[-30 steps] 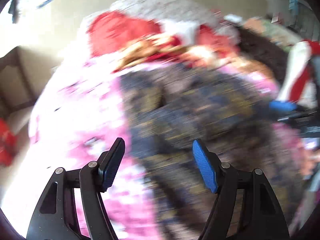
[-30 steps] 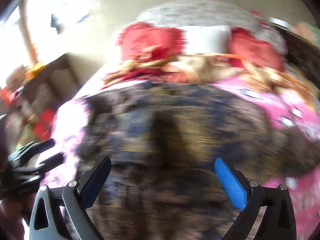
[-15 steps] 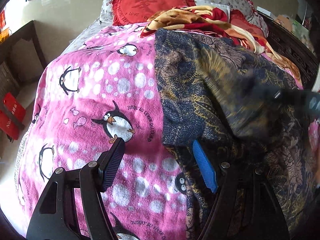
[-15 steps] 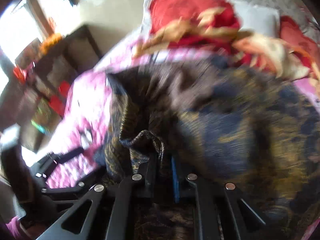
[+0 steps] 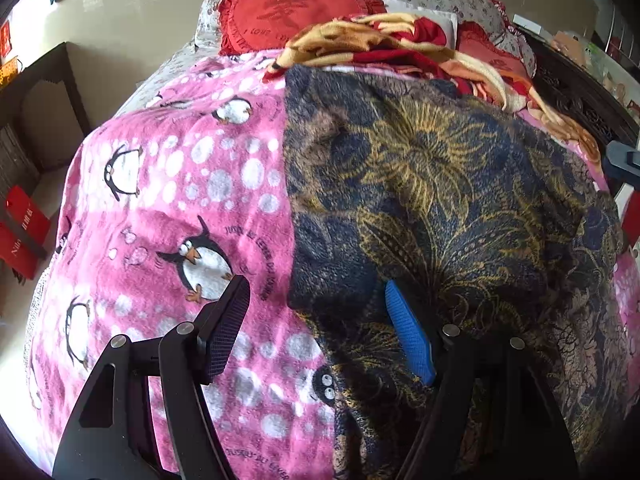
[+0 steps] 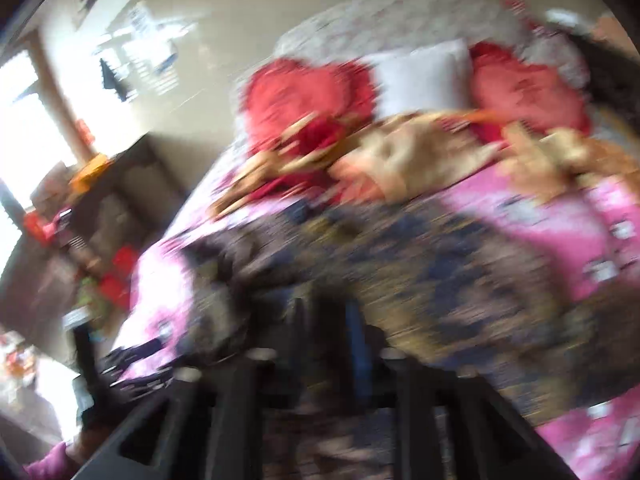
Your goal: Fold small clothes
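Observation:
A dark blue garment with a gold floral print [image 5: 432, 200] lies spread over the right half of the bed, folded along a straight left edge. My left gripper [image 5: 316, 328] is open just above its lower left edge, its blue pad [image 5: 408, 336] over the cloth. The right wrist view is blurred by motion; my right gripper [image 6: 332, 328] has its jaws close together with the garment [image 6: 440, 272] bunched around them.
A pink penguin blanket [image 5: 168, 208] covers the bed. Red heart cushions [image 5: 288, 12] and a red and yellow blanket [image 5: 392, 48] lie at the head. A dark cabinet [image 5: 36, 104] and red boxes [image 5: 20, 232] stand left of the bed.
My right gripper closed on the garment and has carried cloth across; the garment now lies flatter with a straight left edge. My left gripper has stayed open at the lower left edge.

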Motion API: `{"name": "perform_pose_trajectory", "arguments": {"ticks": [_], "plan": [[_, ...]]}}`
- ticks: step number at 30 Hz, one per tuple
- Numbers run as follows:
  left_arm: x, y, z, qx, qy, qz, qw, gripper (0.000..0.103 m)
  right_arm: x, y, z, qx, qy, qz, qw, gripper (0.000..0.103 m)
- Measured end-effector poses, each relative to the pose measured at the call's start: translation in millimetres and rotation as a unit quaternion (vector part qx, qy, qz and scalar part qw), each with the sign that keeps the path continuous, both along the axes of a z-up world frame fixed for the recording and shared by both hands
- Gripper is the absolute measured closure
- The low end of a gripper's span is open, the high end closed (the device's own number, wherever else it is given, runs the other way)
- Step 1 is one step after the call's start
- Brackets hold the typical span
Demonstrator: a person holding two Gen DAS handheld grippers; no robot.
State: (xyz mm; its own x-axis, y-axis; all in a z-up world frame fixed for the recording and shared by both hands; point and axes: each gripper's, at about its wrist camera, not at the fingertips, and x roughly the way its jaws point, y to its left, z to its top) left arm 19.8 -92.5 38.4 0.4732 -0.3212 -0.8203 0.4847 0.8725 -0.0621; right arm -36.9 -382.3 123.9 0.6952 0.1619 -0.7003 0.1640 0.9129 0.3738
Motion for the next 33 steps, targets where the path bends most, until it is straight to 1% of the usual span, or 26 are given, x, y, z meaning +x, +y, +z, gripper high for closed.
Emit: {"name": "perform_pose_trajectory", "arguments": {"ticks": [1, 2, 3, 5, 6, 7, 8, 9, 10, 12, 14, 16, 17, 18, 20, 22, 23, 24, 25, 27, 28, 29, 30, 31, 32, 33], "plan": [[0, -1, -2, 0.002, 0.002, -0.001, 1.0000, 0.032, 6, 12, -6, 0.020, -0.001, 0.027, 0.999, 0.040], [-1, -2, -4, 0.004, 0.003, -0.001, 1.0000, 0.032, 10, 27, -11, 0.035, -0.005, 0.051, 0.998, 0.040], [-2, -2, -5, 0.006, 0.002, -0.002, 1.0000, 0.032, 14, 38, -13, 0.040, -0.006, 0.065, 0.997, 0.040], [-2, -1, -6, 0.006, 0.003, -0.001, 1.0000, 0.032, 27, 58, -23, 0.029, 0.003, 0.080, 0.996, 0.040], [-2, 0, -6, 0.004, 0.005, 0.000, 1.0000, 0.032, 31, 63, -29, 0.021, 0.011, 0.081, 0.996, 0.044], [-1, 0, -5, 0.002, 0.008, 0.001, 1.0000, 0.032, 37, 66, -36, 0.017, 0.024, 0.084, 0.996, 0.068], [-1, 1, -5, 0.001, 0.008, 0.002, 1.0000, 0.032, 42, 67, -42, 0.017, 0.036, 0.090, 0.995, 0.096], [-1, 1, -4, 0.001, 0.008, 0.002, 1.0000, 0.032, 44, 65, -48, 0.010, 0.048, 0.087, 0.995, 0.096], [-1, 2, -2, 0.001, 0.005, 0.002, 1.0000, 0.032, 41, 59, -45, 0.004, 0.043, 0.075, 0.996, 0.096], [-2, 5, 3, -0.006, -0.003, 0.001, 1.0000, 0.032, 24, 40, -26, 0.007, 0.004, 0.049, 0.999, 0.096], [-2, 6, 6, -0.016, -0.003, -0.001, 0.9999, 0.032, 4, 12, 2, -0.012, -0.036, 0.006, 0.999, 0.097], [-2, 2, 6, -0.006, -0.006, 0.003, 1.0000, 0.032, -13, -19, 20, -0.023, -0.064, -0.038, 0.997, 0.097], [-2, -1, 4, -0.002, -0.006, 0.001, 1.0000, 0.032, -20, -32, 24, -0.010, -0.070, -0.049, 0.996, 0.097], [-2, -3, 2, 0.001, -0.004, 0.001, 1.0000, 0.032, -27, -50, 25, -0.001, -0.067, -0.063, 0.996, 0.097], [-2, -7, -2, 0.005, 0.003, 0.002, 1.0000, 0.032, -40, -63, 27, -0.027, -0.059, -0.098, 0.993, 0.097], [-3, -7, -5, 0.011, 0.001, 0.005, 0.9999, 0.032, -53, -86, 25, -0.032, -0.050, -0.142, 0.988, 0.097], [-3, -6, -6, 0.016, 0.000, 0.007, 0.9998, 0.032, -59, -99, 19, -0.043, -0.040, -0.166, 0.984, 0.097], [-3, -4, -8, 0.020, 0.001, 0.009, 0.9998, 0.032, -61, -106, 13, -0.059, -0.028, -0.181, 0.981, 0.097], [-2, -2, -9, 0.023, 0.001, 0.013, 0.9996, 0.032, -65, -118, 5, -0.072, 0.000, -0.197, 0.978, 0.097], [1, 5, -9, 0.022, 0.004, 0.020, 0.9995, 0.032, -64, -133, -21, -0.070, 0.079, -0.204, 0.973, 0.097], [2, 9, -8, 0.019, 0.007, 0.025, 0.9995, 0.032, -65, -135, -34, -0.065, 0.111, -0.204, 0.970, 0.097], [2, 13, -7, 0.016, 0.009, 0.028, 0.9994, 0.032, -70, -135, -39, -0.067, 0.123, -0.216, 0.966, 0.096], [2, 17, -6, 0.014, 0.009, 0.031, 0.9994, 0.032, -74, -133, -37, -0.075, 0.121, -0.227, 0.964, 0.091], [1, 19, -5, 0.014, 0.008, 0.033, 0.9993, 0.032, -77, -128, -29, -0.092, 0.110, -0.239, 0.961, 0.081], [0, 22, -5, 0.014, 0.008, 0.034, 0.9993, 0.032, -78, -118, -16, -0.112, 0.086, -0.244, 0.959, 0.067], [-2, 24, -4, 0.015, 0.007, 0.034, 0.9993, 0.032, -77, -107, -6, -0.117, 0.061, -0.234, 0.963, 0.059]]}}
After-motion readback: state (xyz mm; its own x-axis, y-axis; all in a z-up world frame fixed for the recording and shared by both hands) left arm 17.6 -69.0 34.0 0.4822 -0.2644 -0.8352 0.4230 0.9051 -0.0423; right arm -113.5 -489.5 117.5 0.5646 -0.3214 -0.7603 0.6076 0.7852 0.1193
